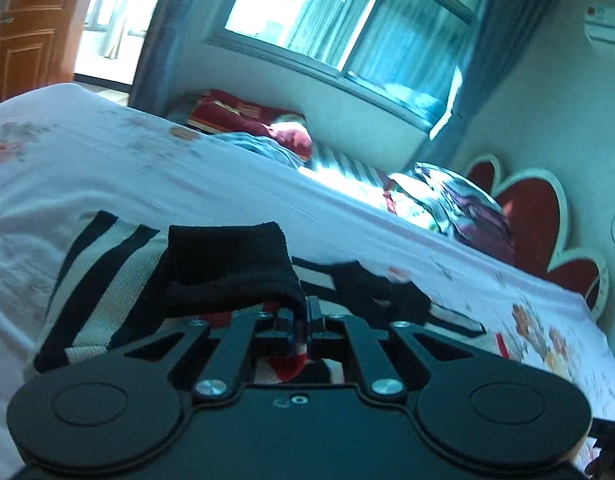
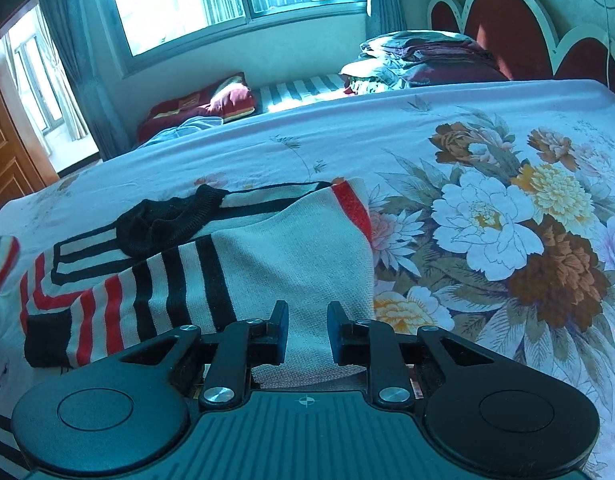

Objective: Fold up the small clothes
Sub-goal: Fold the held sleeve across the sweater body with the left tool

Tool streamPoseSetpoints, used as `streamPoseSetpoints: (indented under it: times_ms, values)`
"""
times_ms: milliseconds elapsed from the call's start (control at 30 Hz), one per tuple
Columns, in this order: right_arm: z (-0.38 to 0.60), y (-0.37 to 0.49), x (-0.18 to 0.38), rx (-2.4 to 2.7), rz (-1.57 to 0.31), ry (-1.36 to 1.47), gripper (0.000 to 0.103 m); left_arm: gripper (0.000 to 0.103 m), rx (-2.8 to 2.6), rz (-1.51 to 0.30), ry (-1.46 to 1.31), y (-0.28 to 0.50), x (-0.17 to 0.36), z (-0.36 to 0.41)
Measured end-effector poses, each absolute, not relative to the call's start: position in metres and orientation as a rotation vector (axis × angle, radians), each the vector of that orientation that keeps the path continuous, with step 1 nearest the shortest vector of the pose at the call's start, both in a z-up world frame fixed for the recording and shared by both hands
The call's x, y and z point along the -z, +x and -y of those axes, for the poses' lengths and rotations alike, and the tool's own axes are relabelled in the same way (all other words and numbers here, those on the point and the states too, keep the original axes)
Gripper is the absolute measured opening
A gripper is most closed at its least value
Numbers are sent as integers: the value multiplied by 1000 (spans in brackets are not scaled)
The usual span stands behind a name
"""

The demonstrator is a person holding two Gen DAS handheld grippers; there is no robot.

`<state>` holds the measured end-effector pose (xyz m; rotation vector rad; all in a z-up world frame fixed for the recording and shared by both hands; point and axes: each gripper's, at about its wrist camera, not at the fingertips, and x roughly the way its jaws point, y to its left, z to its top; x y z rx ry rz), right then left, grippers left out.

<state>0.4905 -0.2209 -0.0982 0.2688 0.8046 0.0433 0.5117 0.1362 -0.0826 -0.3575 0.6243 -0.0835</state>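
Note:
A small knit sweater (image 2: pixel 291 256), white with black and red stripes and a black collar (image 2: pixel 167 220), lies on the floral bedsheet (image 2: pixel 487 208). One striped sleeve (image 2: pixel 127 308) is folded across its front. My right gripper (image 2: pixel 307 328) sits at the sweater's near edge, its jaws narrowly apart with a raised fold of white knit filling the gap. In the left wrist view my left gripper (image 1: pixel 303 316) is shut on a black ribbed edge (image 1: pixel 227 264) of the sweater (image 1: pixel 103 280), lifted and doubled over the striped body.
The bed's far edge runs past a striped mattress (image 2: pixel 299 88) under the window, with red cushions (image 2: pixel 211 104) and a pile of bedding (image 2: pixel 419 60). A red scalloped headboard (image 2: pixel 519 32) stands at the right, a wooden door (image 1: pixel 23 28) at the left.

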Motion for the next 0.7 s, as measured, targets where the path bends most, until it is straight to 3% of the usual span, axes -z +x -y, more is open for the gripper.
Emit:
streamPoseSetpoints:
  times_ms: [267, 333, 400, 467, 533, 567, 600, 700]
  values:
    - [254, 474, 98, -50, -811, 355, 22, 6, 271, -809, -147, 543, 126, -29]
    - [260, 472, 98, -54, -824, 374, 22, 18, 305, -867, -97, 544, 140, -8]
    - [265, 471, 99, -62, -832, 397, 24, 58, 362, -864, -58, 537, 145, 9]
    - [267, 470, 99, -62, -832, 408, 63, 69, 440, -838, -62, 530, 145, 19]
    - [266, 470, 98, -78, -809, 412, 68, 63, 467, -822, -71, 524, 143, 23]
    - [264, 470, 97, -92, -803, 415, 68, 53, 458, -813, -74, 521, 141, 19]
    - [262, 472, 96, -115, -796, 423, 68, 48, 428, -797, -78, 517, 135, 13]
    - [247, 480, 93, -191, -774, 445, 67, 48, 321, -715, -86, 498, 117, -25]
